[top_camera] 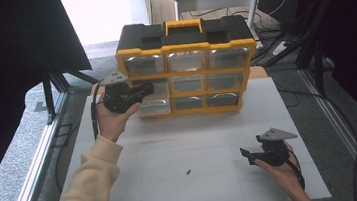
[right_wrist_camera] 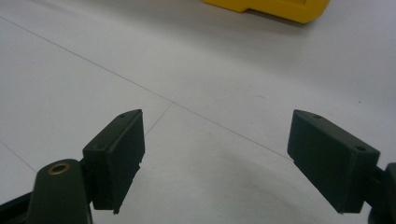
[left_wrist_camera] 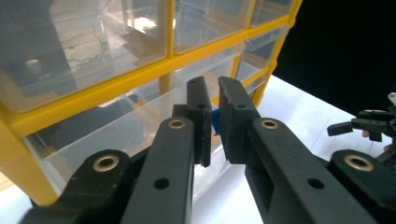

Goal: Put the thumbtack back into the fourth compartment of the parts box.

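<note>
A yellow and black drawer organiser (top_camera: 184,45) with clear plastic drawers stands at the back of the white table (top_camera: 201,188). Its bottom-left drawer (top_camera: 153,107) is pulled out a little. My left gripper (top_camera: 146,89) is held at the organiser's left side, just above that drawer. In the left gripper view my left gripper (left_wrist_camera: 213,93) has its jaws close together over the open drawer (left_wrist_camera: 116,135), shut on a small blue piece (left_wrist_camera: 215,122). My right gripper (top_camera: 245,154) rests low at the front right, and in its own view my right gripper (right_wrist_camera: 217,140) stands open over bare table.
A small dark screw-like bit (top_camera: 188,171) lies on the table in front of centre. The table's left edge (top_camera: 79,156) borders a metal frame rail, and cables run on the floor to the right. The organiser's corner (right_wrist_camera: 275,7) sits far ahead of the right gripper.
</note>
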The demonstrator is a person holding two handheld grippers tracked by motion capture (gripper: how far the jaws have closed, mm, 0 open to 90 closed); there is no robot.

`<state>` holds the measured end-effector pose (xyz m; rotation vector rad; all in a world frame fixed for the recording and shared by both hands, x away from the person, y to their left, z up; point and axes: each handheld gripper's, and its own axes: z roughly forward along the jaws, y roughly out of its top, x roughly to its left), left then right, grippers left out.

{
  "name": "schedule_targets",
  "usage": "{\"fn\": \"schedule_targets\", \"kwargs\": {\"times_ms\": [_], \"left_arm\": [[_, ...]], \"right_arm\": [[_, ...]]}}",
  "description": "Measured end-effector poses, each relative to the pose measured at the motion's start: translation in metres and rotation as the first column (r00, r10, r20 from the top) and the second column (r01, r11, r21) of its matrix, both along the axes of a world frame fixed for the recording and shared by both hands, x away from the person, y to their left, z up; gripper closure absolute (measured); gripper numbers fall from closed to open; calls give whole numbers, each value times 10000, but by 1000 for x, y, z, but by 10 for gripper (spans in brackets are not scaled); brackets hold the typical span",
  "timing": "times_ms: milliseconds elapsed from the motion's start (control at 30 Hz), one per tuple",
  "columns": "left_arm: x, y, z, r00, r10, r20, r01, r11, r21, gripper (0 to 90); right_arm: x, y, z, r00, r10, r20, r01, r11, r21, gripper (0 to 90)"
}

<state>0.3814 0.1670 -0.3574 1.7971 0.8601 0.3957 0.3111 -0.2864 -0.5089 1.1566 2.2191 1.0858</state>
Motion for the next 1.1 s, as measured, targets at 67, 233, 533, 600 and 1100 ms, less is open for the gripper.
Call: {"fn": "schedule_targets", "kwargs": {"times_ms": [67,233,533,600,1100], "left_arm": [[4,0,0,9999,98,-45,-98,10000,-13,829],[13,2,-1,9994,332,-84,-332,9994,32,828],[21,5,-6,9979,572,-298,-567,9982,174,823],[21,5,-6,9980,570,-287,-565,9982,190,822],[6,0,-3,9996,275,-33,-274,9994,223,326]], "right_arm": [[0,0,0,10000,-6,-14,6,10000,-13,191],[0,0,0,10000,-8,-8,8,10000,-8,191],[1,-1,-1,10000,-7,-19,7,10000,-1,191],[1,-1,-1,10000,-6,-23,6,10000,-6,191],[0,0,-1,10000,13,-54,-13,10000,-56,191]]}}
